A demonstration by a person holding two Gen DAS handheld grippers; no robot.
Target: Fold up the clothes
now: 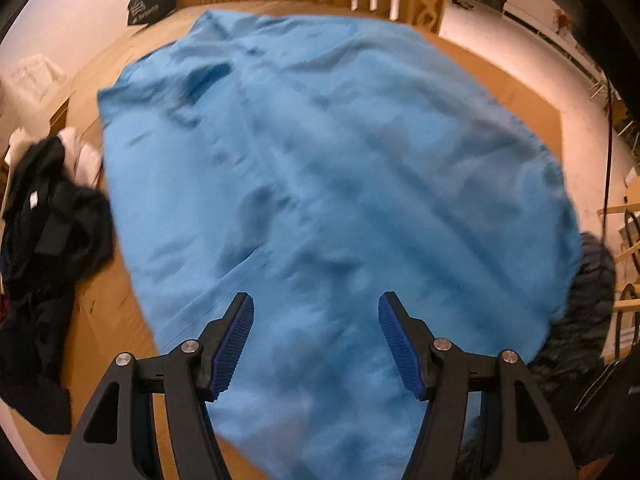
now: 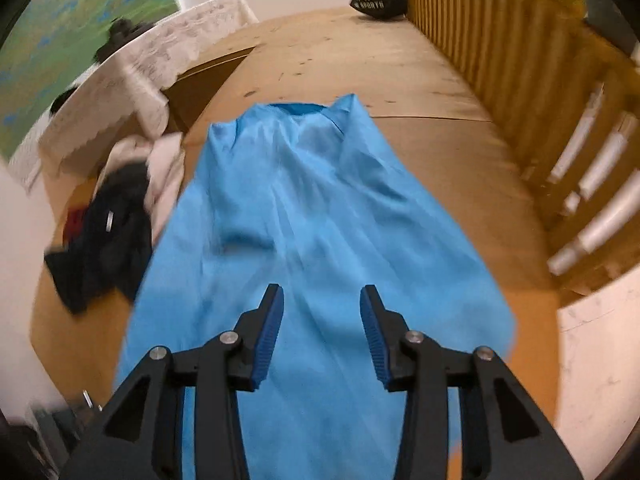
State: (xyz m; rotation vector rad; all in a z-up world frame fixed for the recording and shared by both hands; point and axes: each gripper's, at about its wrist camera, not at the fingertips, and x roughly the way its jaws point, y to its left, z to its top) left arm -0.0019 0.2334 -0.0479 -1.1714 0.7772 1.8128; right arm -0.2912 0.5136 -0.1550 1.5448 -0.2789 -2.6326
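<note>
While blurred in both views, the bright blue cloth garment (image 1: 328,184) lies spread and wrinkled on the brown cardboard-covered worktop (image 2: 460,168), collar end farthest away. Left gripper (image 1: 316,308) and right gripper (image 2: 322,300): fingers wide apart, holding nothing. Dark clothes pile (image 1: 44,240) beside garment.

A bright blue shirt (image 2: 320,220) lies spread, apparently unfolded, wrinkled, collar far end.

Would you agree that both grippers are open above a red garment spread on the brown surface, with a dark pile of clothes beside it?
Not quite: the spread garment is blue, not red, as both wrist views show. Otherwise yes: the left gripper and right gripper are open, and the dark pile of clothes lies beside it on the brown surface.
</note>
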